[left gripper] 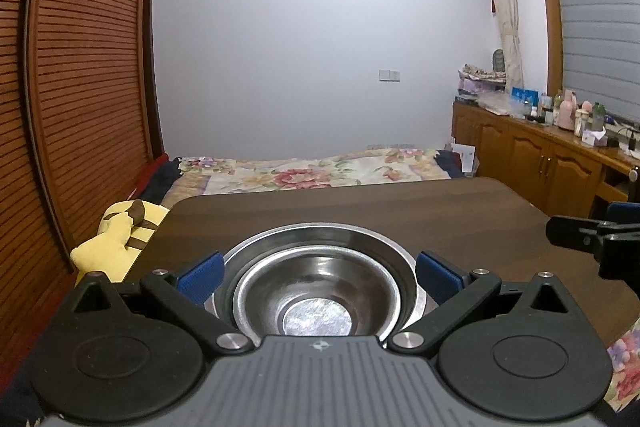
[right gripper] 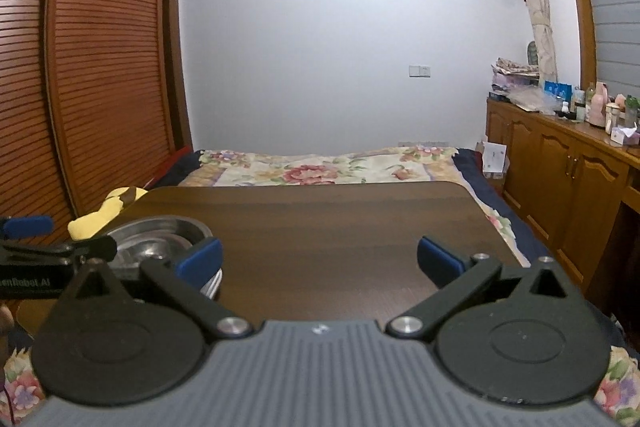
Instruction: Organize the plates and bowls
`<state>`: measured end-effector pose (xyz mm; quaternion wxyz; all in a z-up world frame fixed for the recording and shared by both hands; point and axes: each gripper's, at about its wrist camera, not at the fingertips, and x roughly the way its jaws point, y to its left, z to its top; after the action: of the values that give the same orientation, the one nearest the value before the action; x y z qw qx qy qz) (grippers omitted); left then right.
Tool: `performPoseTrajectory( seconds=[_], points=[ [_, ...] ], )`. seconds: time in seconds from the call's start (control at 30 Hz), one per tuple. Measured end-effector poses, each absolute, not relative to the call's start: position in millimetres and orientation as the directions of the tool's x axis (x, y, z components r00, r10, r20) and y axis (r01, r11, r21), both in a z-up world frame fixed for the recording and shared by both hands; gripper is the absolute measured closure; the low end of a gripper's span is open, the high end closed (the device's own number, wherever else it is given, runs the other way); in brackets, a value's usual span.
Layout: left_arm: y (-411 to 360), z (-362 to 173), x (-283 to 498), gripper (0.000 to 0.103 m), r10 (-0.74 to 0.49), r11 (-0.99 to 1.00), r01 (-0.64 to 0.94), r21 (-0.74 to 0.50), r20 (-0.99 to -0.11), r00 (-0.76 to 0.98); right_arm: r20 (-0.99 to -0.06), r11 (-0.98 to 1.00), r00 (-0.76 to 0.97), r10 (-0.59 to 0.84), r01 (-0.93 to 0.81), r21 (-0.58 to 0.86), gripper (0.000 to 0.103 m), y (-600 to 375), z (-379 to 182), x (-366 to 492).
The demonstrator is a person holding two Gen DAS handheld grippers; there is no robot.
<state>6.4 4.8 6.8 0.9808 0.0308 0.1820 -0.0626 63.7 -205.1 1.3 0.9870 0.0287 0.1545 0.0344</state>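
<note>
A small steel bowl (left gripper: 316, 291) sits nested in a wider steel bowl (left gripper: 320, 237) on the dark wooden table (left gripper: 440, 211). My left gripper (left gripper: 319, 277) is open, its blue pads (left gripper: 200, 277) flanking the near part of the stack without visibly pressing on it. A black finger of the right gripper (left gripper: 580, 237) shows at the right edge. In the right wrist view my right gripper (right gripper: 319, 259) is wide open over bare table (right gripper: 340, 219) with nothing between its jaws. The bowl stack (right gripper: 160, 239) lies to its left, partly hidden by the left gripper's finger (right gripper: 60, 251).
A yellow plush toy (left gripper: 116, 239) lies off the table's left corner. Beyond the far edge is a bed with a floral cover (left gripper: 304, 175). Louvred wardrobe doors (left gripper: 80, 67) stand at left, and a wooden cabinet (left gripper: 540, 155) with several bottles at right.
</note>
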Motion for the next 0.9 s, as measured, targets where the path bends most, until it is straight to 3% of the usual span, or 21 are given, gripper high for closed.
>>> performPoseTrajectory(
  seconds=[0.9],
  points=[
    [8,-27,-11,0.0,-0.075,0.993,0.105,0.052,-0.402,0.913,-0.344,0.993,0.934,0.099,-0.068,0.099,0.0,-204,-32,55]
  ],
)
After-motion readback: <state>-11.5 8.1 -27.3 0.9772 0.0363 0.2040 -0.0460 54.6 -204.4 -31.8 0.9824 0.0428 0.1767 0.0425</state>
